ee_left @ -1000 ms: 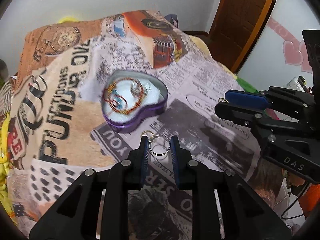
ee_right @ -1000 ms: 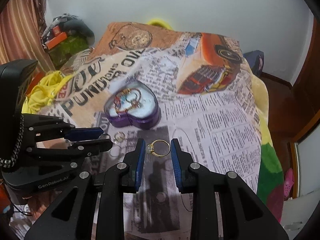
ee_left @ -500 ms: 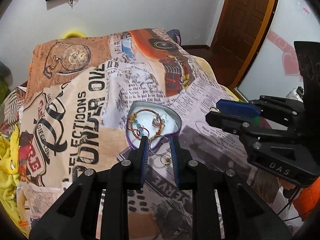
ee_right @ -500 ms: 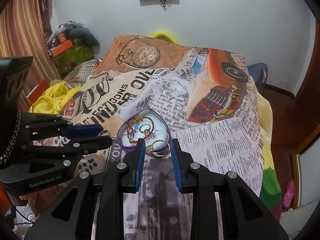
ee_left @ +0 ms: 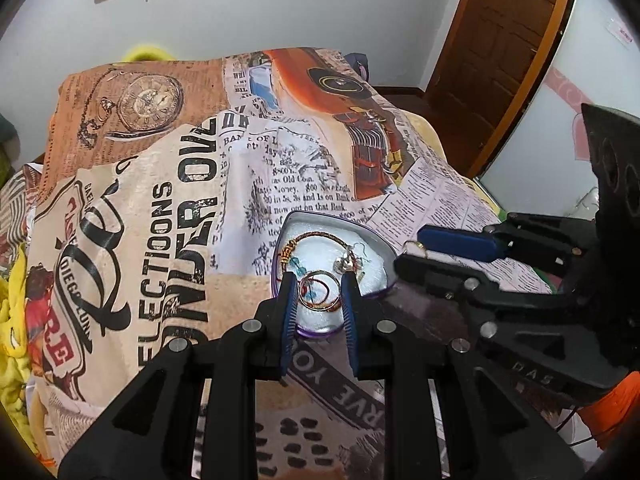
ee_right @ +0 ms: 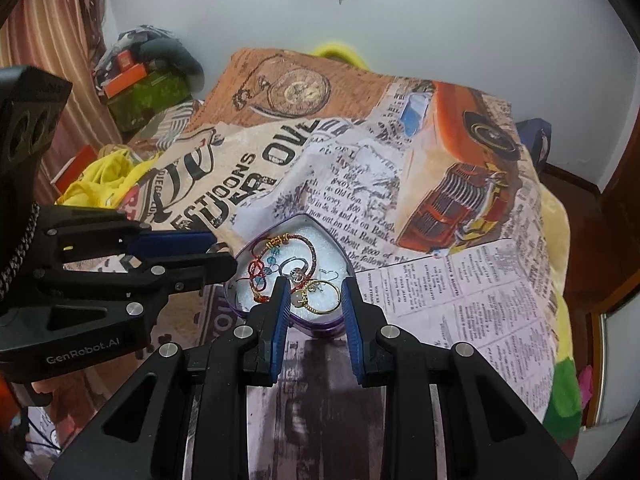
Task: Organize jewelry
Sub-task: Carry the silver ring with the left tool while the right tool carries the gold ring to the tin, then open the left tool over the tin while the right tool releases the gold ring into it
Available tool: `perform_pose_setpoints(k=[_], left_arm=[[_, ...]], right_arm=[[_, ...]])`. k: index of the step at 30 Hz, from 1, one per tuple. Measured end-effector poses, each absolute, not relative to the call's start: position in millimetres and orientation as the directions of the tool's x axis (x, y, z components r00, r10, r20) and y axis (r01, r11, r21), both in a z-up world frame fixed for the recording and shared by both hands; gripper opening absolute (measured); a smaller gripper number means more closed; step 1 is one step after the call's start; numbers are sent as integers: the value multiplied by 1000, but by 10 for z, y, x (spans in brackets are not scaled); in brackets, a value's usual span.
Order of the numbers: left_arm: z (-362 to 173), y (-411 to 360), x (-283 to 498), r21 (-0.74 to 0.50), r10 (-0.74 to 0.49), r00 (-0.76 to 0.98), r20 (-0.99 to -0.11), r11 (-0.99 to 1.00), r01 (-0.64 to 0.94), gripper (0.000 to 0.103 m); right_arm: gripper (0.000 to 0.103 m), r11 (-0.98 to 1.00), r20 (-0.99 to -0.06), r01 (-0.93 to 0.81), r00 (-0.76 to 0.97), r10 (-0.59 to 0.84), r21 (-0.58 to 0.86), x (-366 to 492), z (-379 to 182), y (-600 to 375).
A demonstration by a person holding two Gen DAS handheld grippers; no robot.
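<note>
Two handheld grippers are hanging over a purple heart-shaped tin, each carrying one ring. The left gripper [ee_left: 319, 292] is clenching a plain silver ring [ee_left: 320, 290] between its blue pads, the hoop standing nearly face-on to the camera and spanning the gap from pad to pad. The right gripper [ee_right: 313, 296] is pinching a gold ring [ee_right: 322, 298] whose small setting is sitting against the left-hand pad, the band tilted so it shows as a flat oval.

The relation the coming move appears to hinge on: in both wrist views the heart-shaped tin [ee_right: 298, 218] is lying directly beneath and just beyond the fingertips, its point facing the cameras and its lobes facing away, so each ring is hanging over the white lining near the point. The grippers are angling steeply downward and converging from opposite sides; neither is plainly nearer, since both rings are already inside the tin's outline as seen. Letting go looks like the step in hand, though how high the rings are hanging above the lining cannot be told.

Counted: two grippers, two rings held, one tin. Already lying in the tin are one red-and-gold cord bracelet [ee_right: 310, 250] with turquoise beads, one silvery ring [ee_right: 296, 268], and what looks like one hook earring, too small to be sure. The tin is resting on one newspaper-print bedspread [ee_right: 440, 292]
</note>
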State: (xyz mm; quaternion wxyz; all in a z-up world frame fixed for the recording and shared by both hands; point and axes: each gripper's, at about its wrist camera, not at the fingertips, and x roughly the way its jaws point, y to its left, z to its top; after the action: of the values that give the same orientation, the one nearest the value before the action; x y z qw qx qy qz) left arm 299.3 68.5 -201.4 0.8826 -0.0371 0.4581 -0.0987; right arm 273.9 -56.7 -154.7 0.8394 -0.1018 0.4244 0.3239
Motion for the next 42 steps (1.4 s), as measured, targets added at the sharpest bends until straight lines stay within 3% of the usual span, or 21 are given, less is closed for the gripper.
perform_pose_setpoints(k=[21, 32, 37, 42], left_arm=[[-2181, 721, 3235, -193, -249, 525, -814, 968, 161, 21], [-2013, 791, 3057, -155, -207, 554, -807, 978, 139, 21], [-1842, 810, 2911, -137, -188, 575, -796, 982, 130, 22], [-1684, 808, 2751, -118, -167, 596, -786, 986, 121, 23]], right_arm=[[24, 757, -821, -646, 378, 429, 98, 2913, -1793, -474], [24, 758, -819, -650, 407, 405, 52, 2822, -1677, -418], [32, 758, -806, -651, 433, 403, 30, 2719, -1539, -425], [33, 761, -785, -648, 469, 405, 6, 2576, -1358, -465]])
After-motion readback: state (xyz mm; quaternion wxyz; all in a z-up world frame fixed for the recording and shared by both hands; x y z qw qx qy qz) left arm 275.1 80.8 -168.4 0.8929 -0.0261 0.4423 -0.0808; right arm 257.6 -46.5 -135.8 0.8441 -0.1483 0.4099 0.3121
